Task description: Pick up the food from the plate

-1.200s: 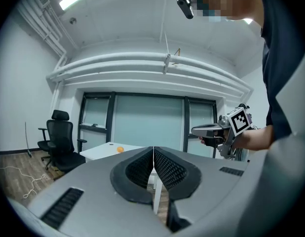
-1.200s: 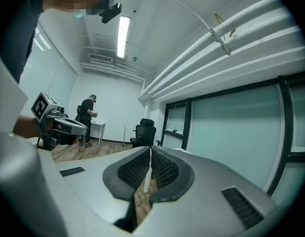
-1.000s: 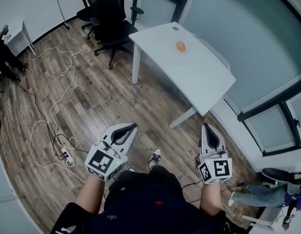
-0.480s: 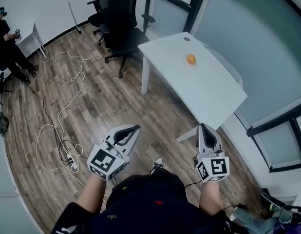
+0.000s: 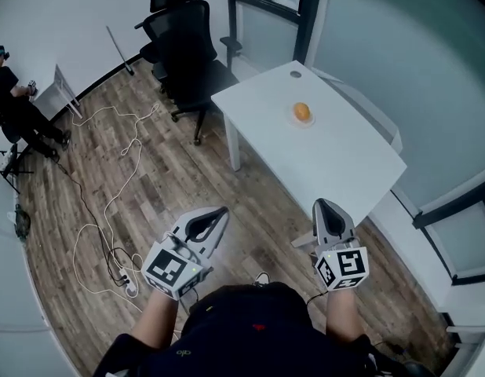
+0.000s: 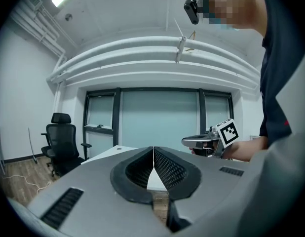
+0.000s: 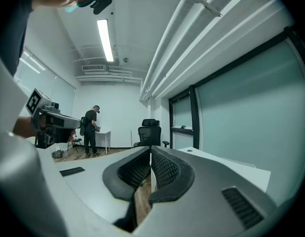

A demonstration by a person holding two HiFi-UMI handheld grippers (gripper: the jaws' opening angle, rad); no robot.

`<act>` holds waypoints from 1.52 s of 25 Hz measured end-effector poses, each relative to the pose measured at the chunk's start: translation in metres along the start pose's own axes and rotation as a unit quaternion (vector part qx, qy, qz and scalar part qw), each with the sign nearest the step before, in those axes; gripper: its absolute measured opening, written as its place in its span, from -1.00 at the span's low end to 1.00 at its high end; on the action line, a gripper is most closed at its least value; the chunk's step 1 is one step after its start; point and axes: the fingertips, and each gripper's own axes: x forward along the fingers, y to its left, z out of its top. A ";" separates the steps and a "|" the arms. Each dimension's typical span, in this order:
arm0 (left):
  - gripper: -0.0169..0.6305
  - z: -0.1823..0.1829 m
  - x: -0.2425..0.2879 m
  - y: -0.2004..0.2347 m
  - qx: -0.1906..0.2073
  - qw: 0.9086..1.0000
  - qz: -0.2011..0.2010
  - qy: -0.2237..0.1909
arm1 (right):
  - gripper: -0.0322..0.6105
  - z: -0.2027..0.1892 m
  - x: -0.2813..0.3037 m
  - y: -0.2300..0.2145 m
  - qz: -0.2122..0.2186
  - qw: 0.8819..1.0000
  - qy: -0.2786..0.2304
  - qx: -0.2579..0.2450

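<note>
Progress: not begun; the food was untouched.
Food (image 5: pixel 302 111): an orange, roundish item sat on a small plate (image 5: pixel 294 121) toward the far end of the white counter (image 5: pixel 329 159).
Left hand-held gripper (image 5: pixel 217 211): jaws pressed together, empty, well apart from the food.
Right hand-held gripper (image 5: pixel 325 205): jaws pressed together, empty, by the counter's near end.
Remaining: approach, open, grasp, lift.

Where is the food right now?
Head view, upper right: the orange food sits on a plate on the white table, ahead of the right gripper.
</note>
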 end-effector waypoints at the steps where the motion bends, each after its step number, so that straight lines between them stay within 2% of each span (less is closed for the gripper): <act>1: -0.88 -0.001 0.012 -0.001 0.001 1.000 0.002 -0.003 | -0.82 -0.003 0.003 -0.012 0.004 1.000 0.001 0.000; 7: -0.88 -0.004 0.071 0.000 -0.010 1.000 0.013 0.012 | -0.82 -0.032 0.028 -0.059 0.022 1.000 0.002 0.020; 13: -0.88 -0.009 0.109 0.021 -0.016 0.999 0.025 0.028 | -0.82 -0.051 0.058 -0.085 0.023 0.998 0.023 0.044; 16: -0.88 -0.005 0.123 0.033 -0.009 1.000 0.017 0.012 | -0.82 -0.055 0.068 -0.099 0.005 0.999 0.025 0.041; 20: -0.88 -0.005 0.157 0.054 -0.005 1.000 -0.011 0.002 | -0.82 -0.055 0.086 -0.144 -0.051 0.997 0.026 0.045; 24: -0.88 0.000 0.187 0.092 -0.009 0.999 -0.035 0.000 | -0.82 -0.043 0.120 -0.165 -0.087 0.995 0.028 0.039; 29: -0.88 0.007 0.228 0.162 -0.018 0.998 -0.064 -0.002 | -0.82 -0.034 0.187 -0.167 -0.113 0.992 0.040 0.032; 38: -0.88 0.008 0.293 0.282 -0.009 0.993 -0.118 0.008 | -0.82 -0.014 0.303 -0.166 -0.158 0.986 0.054 0.014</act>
